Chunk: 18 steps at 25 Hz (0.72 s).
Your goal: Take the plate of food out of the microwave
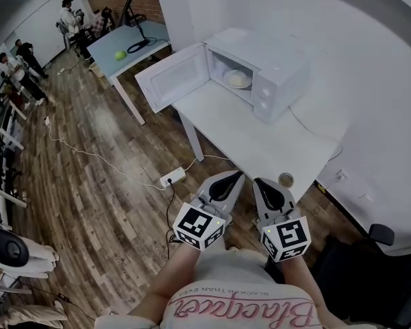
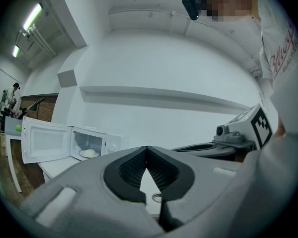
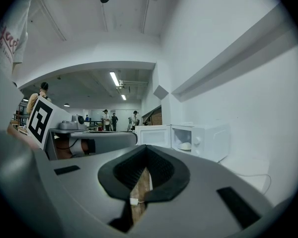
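Note:
The white microwave (image 1: 260,70) stands on the white table (image 1: 260,146) with its door (image 1: 171,79) swung open to the left. Inside it sits a plate of pale food (image 1: 237,79), also seen as the plate (image 2: 89,153) in the left gripper view and the plate (image 3: 185,146) in the right gripper view. My left gripper (image 1: 236,176) and right gripper (image 1: 261,183) are side by side in front of the table's near edge, well short of the microwave. Both point level at it. The jaws of the left gripper (image 2: 147,148) and of the right gripper (image 3: 147,147) are shut with nothing held.
A small round object (image 1: 285,179) lies on the table near its front edge. A power strip (image 1: 172,177) with cables lies on the wooden floor to the left. A second table with a green ball (image 1: 120,55) and several people stand farther back. A black chair (image 1: 370,266) is at the right.

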Motion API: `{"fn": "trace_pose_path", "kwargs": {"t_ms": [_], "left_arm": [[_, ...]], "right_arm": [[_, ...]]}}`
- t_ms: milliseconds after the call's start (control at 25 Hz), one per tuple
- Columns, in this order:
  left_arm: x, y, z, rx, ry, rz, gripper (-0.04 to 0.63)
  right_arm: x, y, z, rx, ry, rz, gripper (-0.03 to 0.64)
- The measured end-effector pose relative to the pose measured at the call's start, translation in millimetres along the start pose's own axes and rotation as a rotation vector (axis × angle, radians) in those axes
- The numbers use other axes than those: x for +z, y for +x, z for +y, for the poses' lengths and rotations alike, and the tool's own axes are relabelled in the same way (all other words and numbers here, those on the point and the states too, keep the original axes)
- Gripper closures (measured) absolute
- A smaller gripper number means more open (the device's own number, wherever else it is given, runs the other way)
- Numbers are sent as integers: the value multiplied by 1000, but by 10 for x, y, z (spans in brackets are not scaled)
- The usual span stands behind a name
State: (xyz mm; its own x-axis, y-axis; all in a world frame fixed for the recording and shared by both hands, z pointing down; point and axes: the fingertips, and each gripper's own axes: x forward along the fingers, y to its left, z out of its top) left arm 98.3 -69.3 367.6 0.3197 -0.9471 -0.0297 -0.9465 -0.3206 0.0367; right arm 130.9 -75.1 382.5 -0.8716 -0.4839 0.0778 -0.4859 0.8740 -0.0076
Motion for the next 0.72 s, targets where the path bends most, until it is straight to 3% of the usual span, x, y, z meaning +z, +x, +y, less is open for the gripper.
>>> {"fn": "trace_pose_path", "kwargs": {"t_ms": [720], "left_arm": [[-80,10,448,29,-44,-6,592]], "right_arm": [[-102,380,43,11,-4,38,606]]}}
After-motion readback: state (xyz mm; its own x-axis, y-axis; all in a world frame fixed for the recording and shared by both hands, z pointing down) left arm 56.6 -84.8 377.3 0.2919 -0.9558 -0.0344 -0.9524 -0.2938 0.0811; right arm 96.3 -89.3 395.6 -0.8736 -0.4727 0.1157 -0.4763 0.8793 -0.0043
